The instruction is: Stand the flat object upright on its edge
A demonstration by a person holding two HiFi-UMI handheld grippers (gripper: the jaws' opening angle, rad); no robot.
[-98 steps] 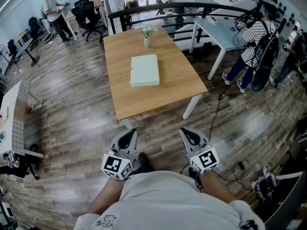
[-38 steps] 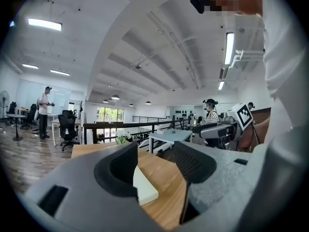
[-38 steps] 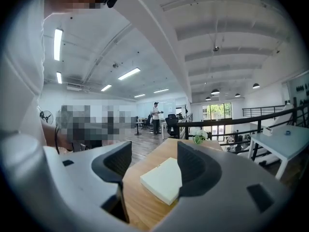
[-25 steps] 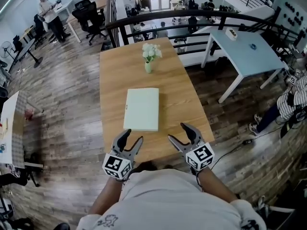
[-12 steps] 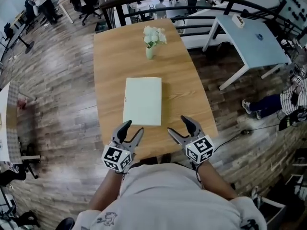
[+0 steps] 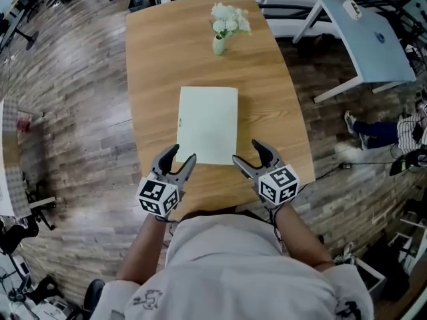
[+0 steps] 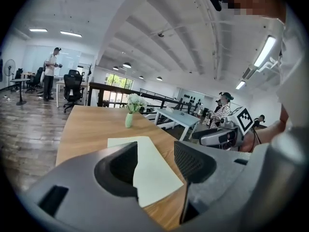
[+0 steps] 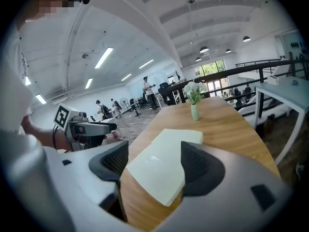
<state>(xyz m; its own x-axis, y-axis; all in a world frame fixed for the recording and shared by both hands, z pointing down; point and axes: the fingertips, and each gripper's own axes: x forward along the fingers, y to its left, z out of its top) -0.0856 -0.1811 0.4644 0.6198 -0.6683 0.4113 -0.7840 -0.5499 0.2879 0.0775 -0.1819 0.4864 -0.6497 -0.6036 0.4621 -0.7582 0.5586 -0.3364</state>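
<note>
- The flat object (image 6: pixel 207 125) is a pale green rectangle, thin, smooth and matte, with square corners. It lies flat on its broad face in the middle of the table's width, its short side just short of the near edge.
- The table (image 6: pixel 150 59) has a rectangular top of light wood with fine, straight grain running from the near edge to the far edge.
- A small pale green vase (image 6: pixel 218 45) with a narrow neck holds a bunch of white flowers. It stands near the far edge, well apart from the flat object.
- The left gripper (image 6: pixel 180 155) has grey, curved plastic jaws with ribbed dark pads. The jaws stand apart and hold nothing. It sits by the object's near left corner, which shows through the gap with the pads clear of it.
- The right gripper (image 6: pixel 247 152) is built the same way, and its jaws have just been opening. They stand wide apart by the near right corner, with that corner seen through the gap and neither pad pressing on it.
- Each gripper carries a white cube with black square markers; these are patterns, not words.
- A small dark mark sits by the object's left long edge, too small to read.
- The floor (image 6: pixel 80 119) is grey-brown wood plank.
</note>
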